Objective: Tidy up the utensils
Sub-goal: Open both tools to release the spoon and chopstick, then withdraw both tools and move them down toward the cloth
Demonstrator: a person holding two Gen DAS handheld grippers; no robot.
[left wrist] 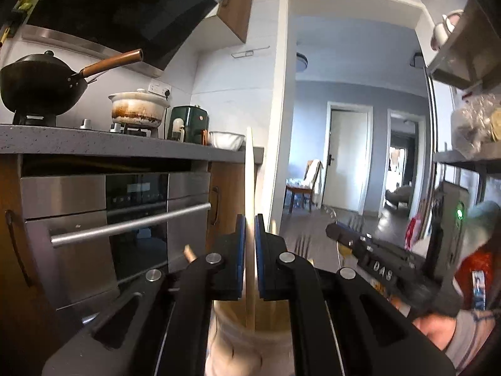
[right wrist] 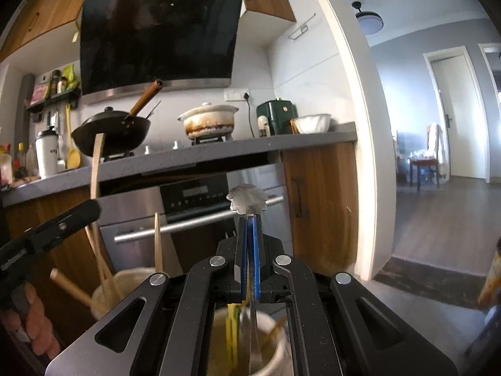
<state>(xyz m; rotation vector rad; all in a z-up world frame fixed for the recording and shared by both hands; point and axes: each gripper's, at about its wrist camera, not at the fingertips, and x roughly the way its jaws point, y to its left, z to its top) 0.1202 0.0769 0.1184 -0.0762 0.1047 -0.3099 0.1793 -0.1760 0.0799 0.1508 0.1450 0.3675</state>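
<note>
Left gripper (left wrist: pixel 250 244): clamped on wooden spatula (left wrist: pixel 249 169), frame centre, above beige holder (left wrist: pixel 250 335).
Right gripper (right wrist: pixel 249 250): clamped on metal utensil (right wrist: pixel 247 202), above white cup (right wrist: pixel 275 338).

L gripper (left wrist: pixel 250 228) fingers clamp thin wooden utensil (left wrist: pixel 249 169), upright over cup (left wrist: pixel 247 338).

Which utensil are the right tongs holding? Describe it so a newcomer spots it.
Below the grey countertop, before the steel oven, the right tongs are shut on a metal utensil over a cup. Its scalloped silver head contrasts with the wooden utensils nearby.
</note>
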